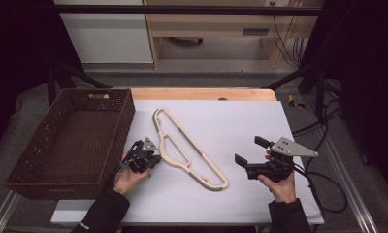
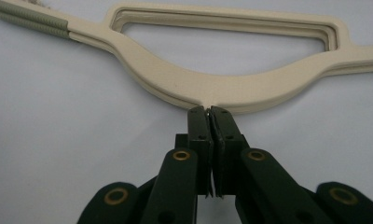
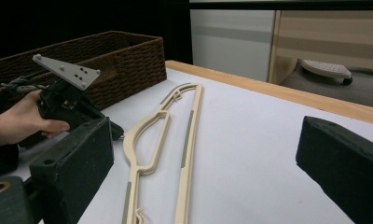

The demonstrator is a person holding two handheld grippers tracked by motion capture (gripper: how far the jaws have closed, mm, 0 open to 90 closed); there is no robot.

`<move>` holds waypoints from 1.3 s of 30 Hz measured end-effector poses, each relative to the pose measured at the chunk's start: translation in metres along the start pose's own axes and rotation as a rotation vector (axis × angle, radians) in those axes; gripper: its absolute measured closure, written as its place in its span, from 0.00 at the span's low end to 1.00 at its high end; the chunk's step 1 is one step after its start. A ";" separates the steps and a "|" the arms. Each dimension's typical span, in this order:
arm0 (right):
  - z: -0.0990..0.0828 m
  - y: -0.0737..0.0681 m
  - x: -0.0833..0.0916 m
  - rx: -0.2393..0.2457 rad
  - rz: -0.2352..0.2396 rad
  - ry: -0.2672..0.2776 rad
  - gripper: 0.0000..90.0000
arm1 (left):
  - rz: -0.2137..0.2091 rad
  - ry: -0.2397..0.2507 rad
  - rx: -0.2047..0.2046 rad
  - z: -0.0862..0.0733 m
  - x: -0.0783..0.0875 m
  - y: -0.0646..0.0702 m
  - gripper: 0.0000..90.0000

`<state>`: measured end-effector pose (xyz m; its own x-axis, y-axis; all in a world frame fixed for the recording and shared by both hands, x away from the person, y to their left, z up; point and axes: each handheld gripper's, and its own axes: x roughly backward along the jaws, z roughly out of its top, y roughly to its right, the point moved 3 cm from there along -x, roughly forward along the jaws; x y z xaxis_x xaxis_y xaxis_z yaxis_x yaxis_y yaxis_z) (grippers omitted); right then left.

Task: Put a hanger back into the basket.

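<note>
- A dark brown woven wicker basket [image 1: 73,141], rectangular with a handle slot in its far wall, sits leftmost on the table, just beside the left gripper [image 1: 158,156] on its outer side.
- The left gripper, held in the person's left hand [image 1: 126,177], lies low over the white sheet [image 1: 240,126] that covers the wooden table [image 1: 202,93]; a grey three-cornered plate rides on top of it.
- In the left gripper view its two black jaws are clenched together, pads face to face, and their tips [image 2: 209,112] meet the near edge of the cream-coloured flat hanger [image 2: 212,86] at the lowest point of its curved bar. The tips seem to pinch a tiny nub there, but the view does not make the grip certain.
- The cream hanger [image 1: 187,148] lies flat on the sheet, running diagonally from near the basket's far corner toward the person, directly ahead of the left fingertips and between the two grippers.
- The right gripper [image 1: 248,151], in the right hand [image 1: 279,187], rests well apart from the hanger on its right side, jaws spread wide and holding nothing; the right gripper view shows the hanger [image 3: 187,130] between its parted pads, far off.
</note>
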<state>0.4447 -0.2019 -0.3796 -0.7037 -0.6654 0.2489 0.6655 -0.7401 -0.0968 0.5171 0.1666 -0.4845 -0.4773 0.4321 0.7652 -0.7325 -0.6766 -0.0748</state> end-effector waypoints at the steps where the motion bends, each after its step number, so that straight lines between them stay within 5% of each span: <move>1: 0.000 0.000 0.000 0.004 -0.003 -0.005 0.05 | -0.001 -0.001 -0.003 0.000 0.000 0.000 0.97; 19: -0.006 -0.014 -0.020 0.012 0.064 -0.053 0.12 | 0.015 0.009 -0.023 0.006 0.013 0.006 0.98; 29: -0.011 -0.043 -0.056 0.075 0.083 -0.140 0.16 | 0.003 0.009 -0.009 0.011 0.022 0.006 0.98; 39: -0.007 -0.064 -0.098 0.113 0.108 -0.172 0.20 | 0.000 0.011 -0.005 0.016 0.030 0.010 0.98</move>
<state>0.4690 -0.0902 -0.4041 -0.5807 -0.7064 0.4048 0.7649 -0.6437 -0.0260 0.5032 0.1639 -0.4520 -0.4828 0.4388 0.7579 -0.7347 -0.6739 -0.0778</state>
